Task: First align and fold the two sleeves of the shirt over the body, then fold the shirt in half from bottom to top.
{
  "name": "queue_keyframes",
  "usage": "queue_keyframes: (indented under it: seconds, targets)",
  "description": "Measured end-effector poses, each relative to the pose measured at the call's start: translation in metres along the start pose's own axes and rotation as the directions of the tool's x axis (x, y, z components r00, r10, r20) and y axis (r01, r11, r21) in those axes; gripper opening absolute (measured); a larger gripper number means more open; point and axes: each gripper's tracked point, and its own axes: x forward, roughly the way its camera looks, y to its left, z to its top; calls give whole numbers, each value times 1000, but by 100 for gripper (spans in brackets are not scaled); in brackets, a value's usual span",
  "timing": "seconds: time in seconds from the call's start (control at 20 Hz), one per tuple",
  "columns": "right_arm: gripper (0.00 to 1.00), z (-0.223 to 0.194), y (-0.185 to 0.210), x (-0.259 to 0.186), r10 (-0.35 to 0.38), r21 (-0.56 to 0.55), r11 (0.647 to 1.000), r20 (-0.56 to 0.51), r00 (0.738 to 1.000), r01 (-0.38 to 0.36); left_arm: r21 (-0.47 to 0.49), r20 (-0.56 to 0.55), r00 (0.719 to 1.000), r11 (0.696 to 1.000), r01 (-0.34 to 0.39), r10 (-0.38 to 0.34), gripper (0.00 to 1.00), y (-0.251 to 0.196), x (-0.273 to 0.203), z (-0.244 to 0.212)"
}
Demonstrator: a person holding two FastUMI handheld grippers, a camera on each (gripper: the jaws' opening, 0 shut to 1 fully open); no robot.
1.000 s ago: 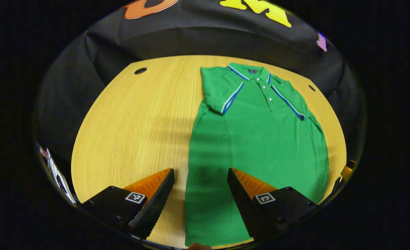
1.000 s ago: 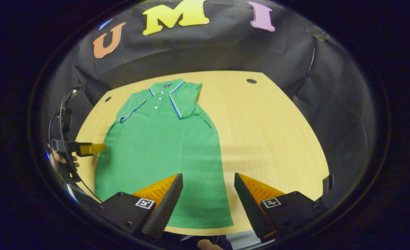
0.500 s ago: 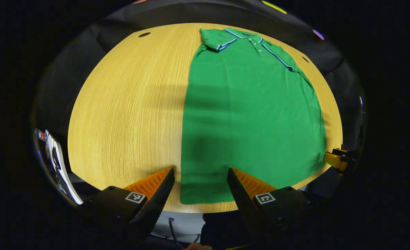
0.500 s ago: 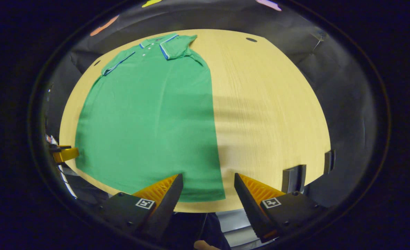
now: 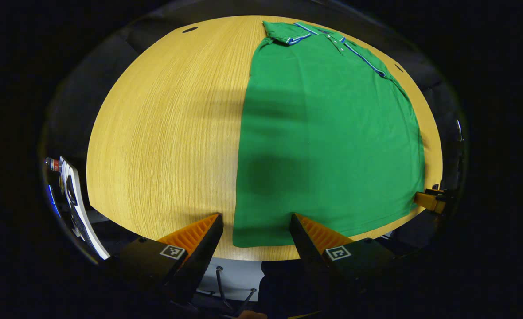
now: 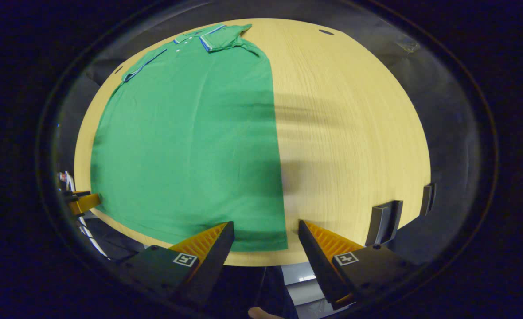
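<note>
With both sleeves folded over the green polo shirt (image 5: 328, 133) lying flat on the table (image 5: 164, 133), your left claw (image 5: 255, 226) and right claw (image 6: 266, 232) hang spread at its near hem corners; pinch one layer only and the fold skews.

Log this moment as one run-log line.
stage: sleeves folded, bottom fold pending | shirt: flat on table | left gripper: open at bottom-left hem corner | right gripper: open at bottom-right hem corner

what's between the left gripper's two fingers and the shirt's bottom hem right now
Nothing but a bare strip of wooden table. In the left gripper view the open left gripper frames the near corner of the green shirt, not touching it.
</note>
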Motion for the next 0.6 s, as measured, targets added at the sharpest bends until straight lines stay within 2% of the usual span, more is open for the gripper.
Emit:
queue_keyframes:
  seconds: [0.15, 0.2, 0.25, 0.3, 0.45, 0.5, 0.6]
  targets:
    - [90, 2, 0, 2, 1, -22, 1000, -15, 1000, -1, 19, -23, 1000, 1000, 4, -4, 99, 1, -9, -4]
    - [95, 3, 0, 1, -1, -12, 1000, -22, 1000, 1, 20, -17, 1000, 1000, 6, -6, 98, 2, -8, -3]
    - [90, 2, 1, 2, -2, -8, 1000, -34, 999, 2, 18, -15, 1000, 1000, 6, -6, 99, 1, -8, -2]
    - [95, 3, 1, 1, -2, -11, 1000, -40, 999, 2, 19, -22, 1000, 1000, 6, -5, 99, 1, -7, -2]
    - [95, 4, 1, 2, -1, -15, 1000, -59, 998, 1, 14, -47, 999, 1000, 5, -4, 99, 1, -6, -2]
    - [89, 6, 1, 1, -5, -9, 1000, -65, 998, 4, 13, -62, 998, 1000, 4, -3, 99, 1, -6, -2]
    - [89, 5, 2, 2, -4, -5, 1000, -79, 997, 4, 8, -93, 996, 1000, 3, -3, 99, 0, -5, -1]
